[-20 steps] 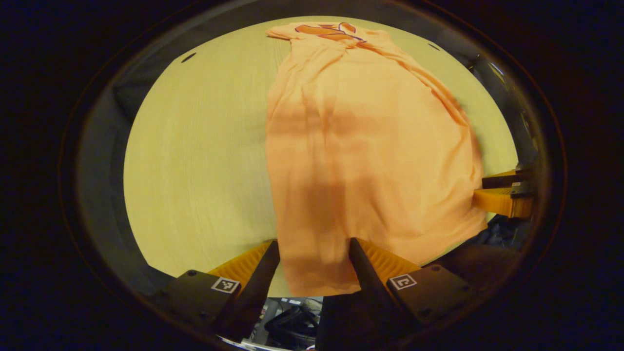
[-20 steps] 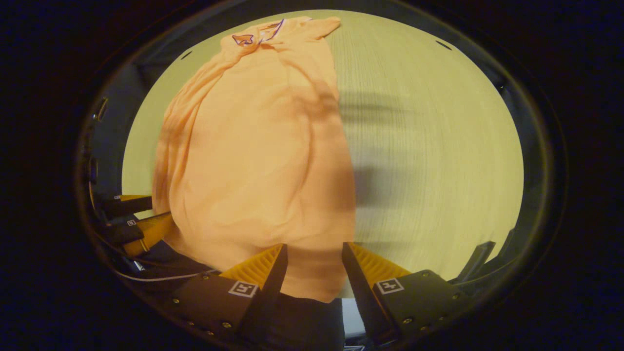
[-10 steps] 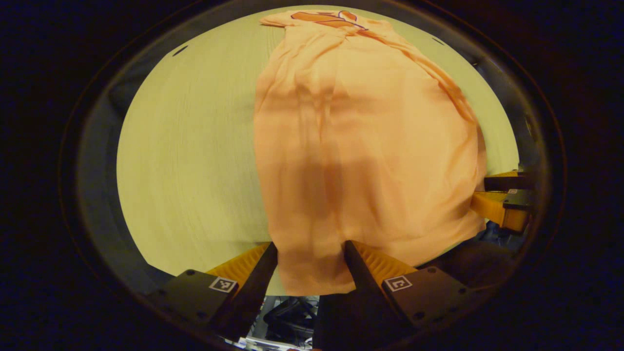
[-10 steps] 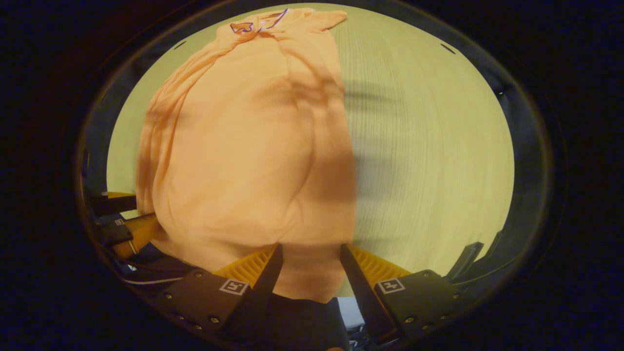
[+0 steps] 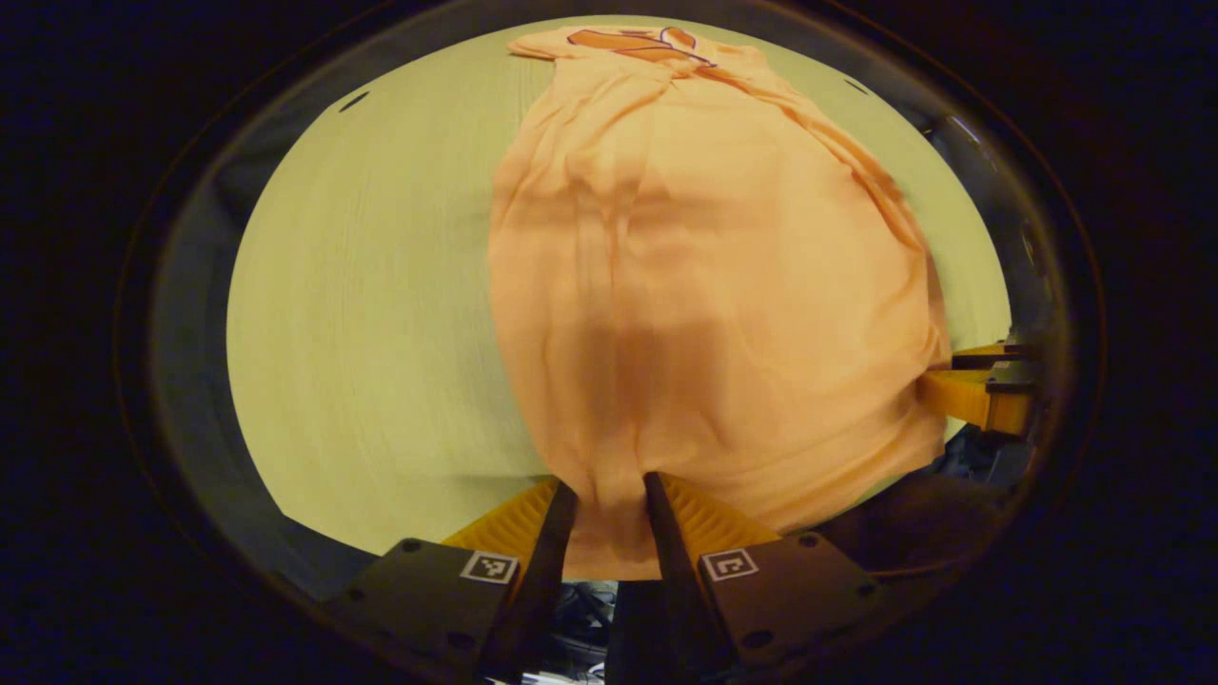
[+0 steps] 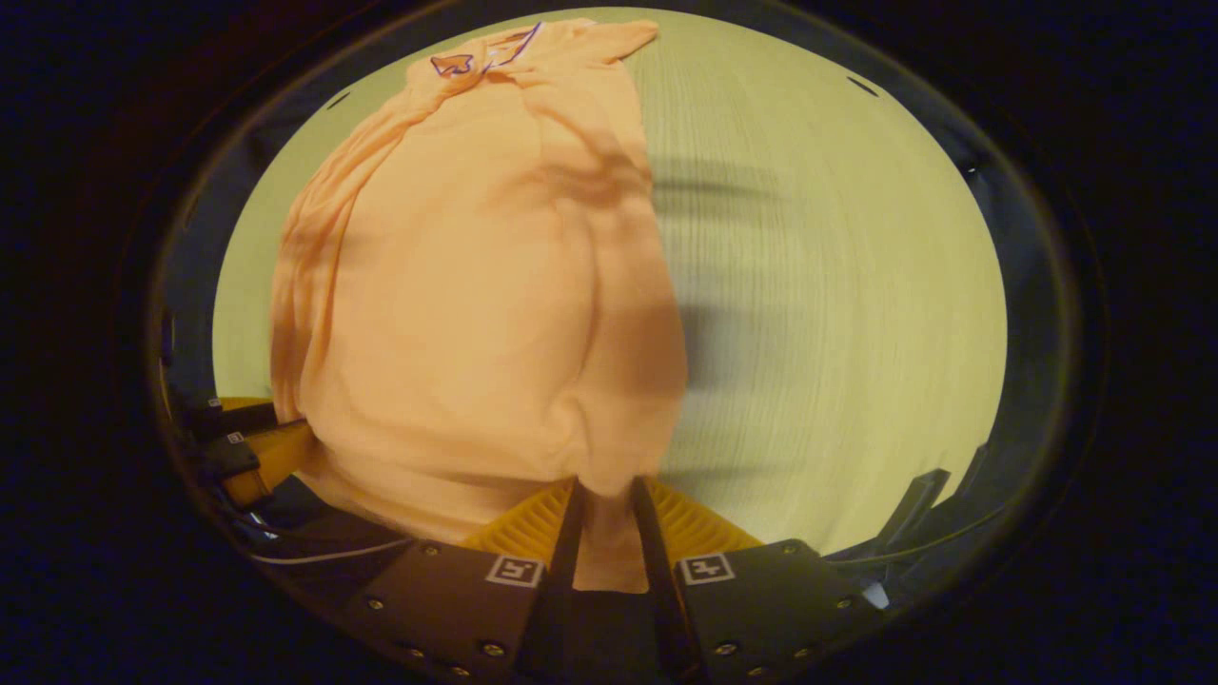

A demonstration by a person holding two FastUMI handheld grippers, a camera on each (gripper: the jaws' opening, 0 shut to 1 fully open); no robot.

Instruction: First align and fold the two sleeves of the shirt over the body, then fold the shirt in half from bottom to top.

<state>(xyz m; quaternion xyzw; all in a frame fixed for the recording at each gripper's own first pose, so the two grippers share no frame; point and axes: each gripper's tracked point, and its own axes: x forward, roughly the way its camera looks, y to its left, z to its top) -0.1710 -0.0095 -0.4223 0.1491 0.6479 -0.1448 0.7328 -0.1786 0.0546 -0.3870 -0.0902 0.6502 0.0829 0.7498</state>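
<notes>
Now both grippers pinch the shirt's bottom hem.

Left gripper (image 5: 609, 490) and right gripper (image 6: 606, 490) each have both fingers closed on bunched fabric of the orange shirt (image 5: 704, 285), which lies lengthwise on the pale wooden table (image 5: 371, 314), collar at the far end.

Both gripper views sit low at the near hem, facing along the orange cloth shirt (image 5: 704, 285) (image 6: 476, 276); shared: shirt, pale wooden tabletop (image 5: 371, 314) (image 6: 837, 285).

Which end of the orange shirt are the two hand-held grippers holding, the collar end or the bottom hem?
The bottom hem: the left hand-held gripper and the right hand-held gripper each pinch a hem corner of the orange fabric shirt. The collar end lies far off.
</notes>
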